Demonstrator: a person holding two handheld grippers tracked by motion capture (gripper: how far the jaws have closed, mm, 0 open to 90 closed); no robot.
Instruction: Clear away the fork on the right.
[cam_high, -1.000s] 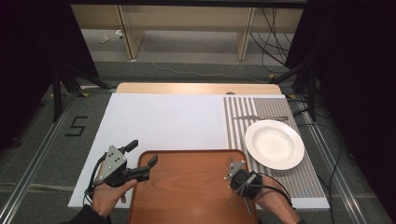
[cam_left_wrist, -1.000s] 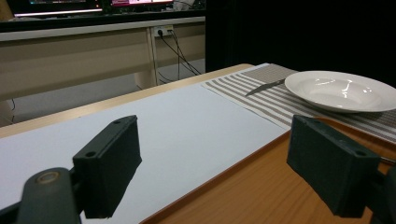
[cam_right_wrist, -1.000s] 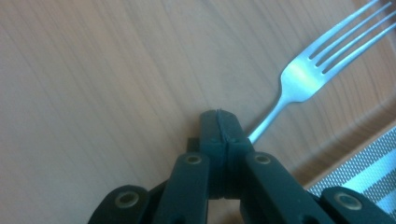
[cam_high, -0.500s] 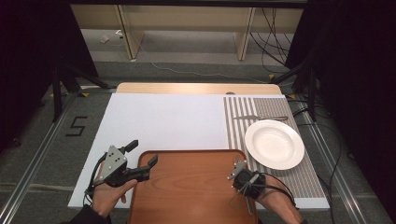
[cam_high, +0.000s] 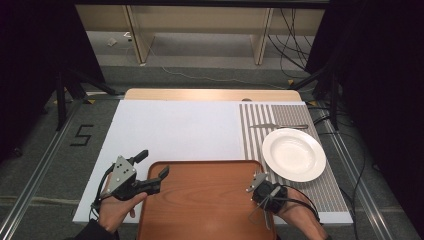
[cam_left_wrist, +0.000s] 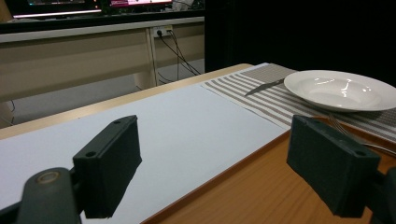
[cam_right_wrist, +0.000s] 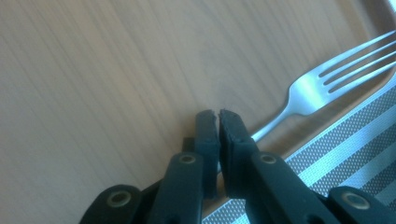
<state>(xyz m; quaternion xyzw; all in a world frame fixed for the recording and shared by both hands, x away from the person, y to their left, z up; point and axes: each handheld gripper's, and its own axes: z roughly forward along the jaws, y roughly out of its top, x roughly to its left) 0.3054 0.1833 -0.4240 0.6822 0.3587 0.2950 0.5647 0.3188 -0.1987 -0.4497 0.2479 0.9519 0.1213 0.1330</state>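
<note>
A metal fork (cam_high: 258, 176) (cam_right_wrist: 308, 86) lies at the right edge of a brown wooden tray (cam_high: 200, 200) (cam_right_wrist: 93, 93), tines pointing away from me. My right gripper (cam_high: 262, 186) (cam_right_wrist: 217, 115) points down at the tray. Its jaws stand almost together on the fork's handle, which runs in between them, and they have just been opening slightly. My left gripper (cam_high: 154, 163) (cam_left_wrist: 219, 163) hovers at the tray's left corner, open wide, with nothing between its pads.
A white plate (cam_high: 294, 154) (cam_left_wrist: 341, 88) sits on a striped placemat (cam_high: 252, 140) to the tray's right, with a knife (cam_high: 277, 126) (cam_left_wrist: 264, 86) beyond it. A white sheet (cam_high: 175, 130) covers the table's left and middle. Shelving stands past the far edge.
</note>
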